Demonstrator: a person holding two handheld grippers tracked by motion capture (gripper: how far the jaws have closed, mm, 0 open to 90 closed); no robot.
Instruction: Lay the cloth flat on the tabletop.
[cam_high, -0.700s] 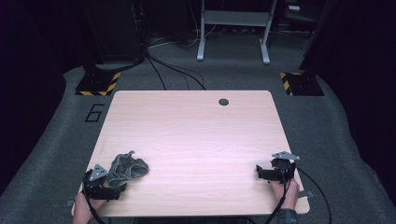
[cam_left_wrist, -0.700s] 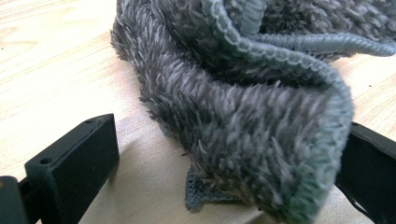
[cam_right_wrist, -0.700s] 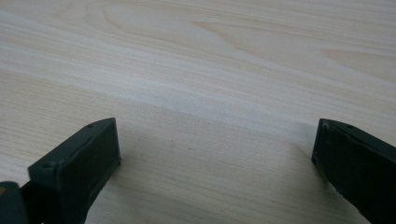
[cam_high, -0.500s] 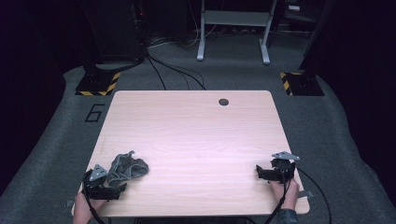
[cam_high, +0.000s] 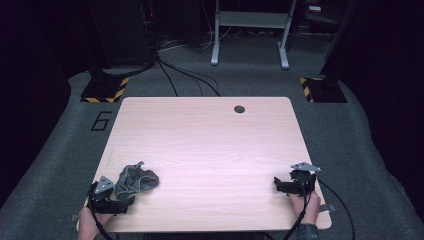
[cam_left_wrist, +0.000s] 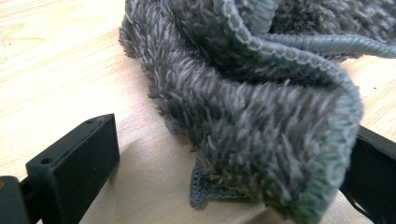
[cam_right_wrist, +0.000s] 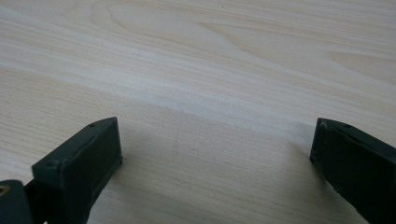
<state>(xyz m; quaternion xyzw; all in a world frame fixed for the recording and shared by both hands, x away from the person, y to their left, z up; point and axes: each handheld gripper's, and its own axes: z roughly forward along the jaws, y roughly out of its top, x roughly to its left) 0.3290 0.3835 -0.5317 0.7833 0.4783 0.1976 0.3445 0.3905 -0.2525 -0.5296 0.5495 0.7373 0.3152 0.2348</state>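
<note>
Both grippers lie low, level beside the table's (cam_high: 210, 145) near edge: left gripper (cam_high: 122, 202) spread around the grey cloth (cam_high: 137, 178), right gripper (cam_high: 280, 186) spread, empty

The left gripper (cam_high: 111, 199) and the right gripper (cam_high: 294, 183) are held low and level at the near edge, jaws spread wide apart.

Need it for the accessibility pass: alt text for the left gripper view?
A crumpled grey fuzzy cloth lies on a light wooden table, its near fold between the left gripper's two open black jaws.
</note>
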